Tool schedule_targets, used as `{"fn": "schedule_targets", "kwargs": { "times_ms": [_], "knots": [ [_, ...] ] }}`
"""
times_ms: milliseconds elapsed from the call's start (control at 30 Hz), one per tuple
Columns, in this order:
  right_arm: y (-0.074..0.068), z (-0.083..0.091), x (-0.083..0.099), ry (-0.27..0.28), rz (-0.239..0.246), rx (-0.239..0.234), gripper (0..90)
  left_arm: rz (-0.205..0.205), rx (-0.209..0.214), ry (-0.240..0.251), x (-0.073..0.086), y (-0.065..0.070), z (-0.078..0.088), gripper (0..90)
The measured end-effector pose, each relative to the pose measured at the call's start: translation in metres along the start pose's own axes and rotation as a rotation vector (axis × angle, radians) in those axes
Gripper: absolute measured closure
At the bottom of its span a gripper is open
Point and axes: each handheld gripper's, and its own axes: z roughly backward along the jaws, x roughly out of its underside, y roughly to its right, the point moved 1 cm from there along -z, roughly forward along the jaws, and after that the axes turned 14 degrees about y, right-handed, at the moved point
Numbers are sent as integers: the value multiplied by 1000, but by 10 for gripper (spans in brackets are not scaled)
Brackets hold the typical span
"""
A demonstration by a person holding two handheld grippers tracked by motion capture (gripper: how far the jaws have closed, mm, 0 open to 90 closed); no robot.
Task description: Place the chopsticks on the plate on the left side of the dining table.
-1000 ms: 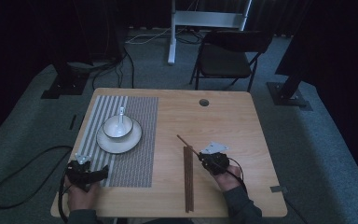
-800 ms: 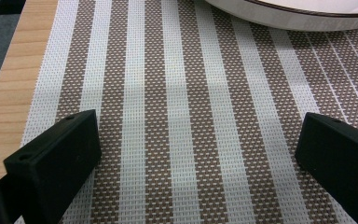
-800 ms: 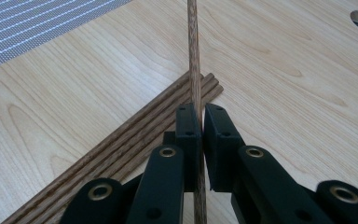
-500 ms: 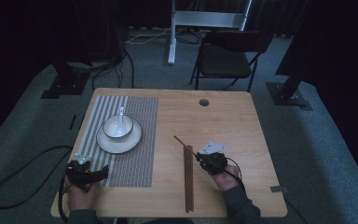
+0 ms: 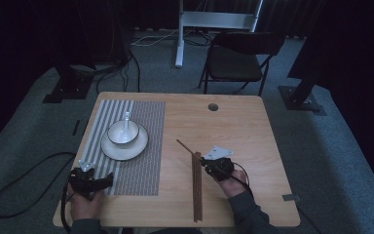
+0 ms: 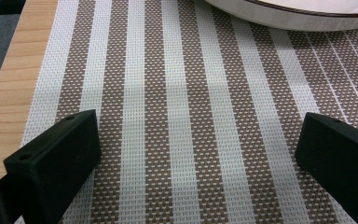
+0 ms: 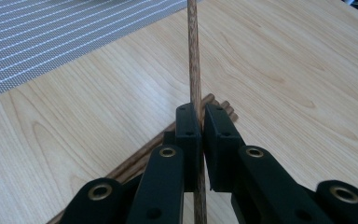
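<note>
one white bowl (image 5: 123, 134) on a white plate (image 5: 124, 146), on the striped placemat (image 5: 141, 161) at the table's (image 5: 253, 131) left side; one white spoon (image 5: 126, 120) standing in the bowl, handle up against the far rim. nothing else visible in either dish. right gripper (image 7: 200, 122) clamped tight on a single brown chopstick (image 7: 193, 56), stick slanting away over bare wood toward the mat. several more chopsticks (image 5: 197, 190) lying together on the table just beneath and beside that gripper, running toward the near edge. left gripper (image 6: 196, 154) low over the mat's near corner, jaws spread wide, nothing between them, plate rim just ahead.
</note>
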Motion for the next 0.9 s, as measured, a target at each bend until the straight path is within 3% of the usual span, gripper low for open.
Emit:
{"fn": "schedule_targets", "kwargs": {
  "times_ms": [900],
  "knots": [
    [-13,-11,-29,30,64,-50,850,0,0,0,0,0,0,2]
  ]
}}
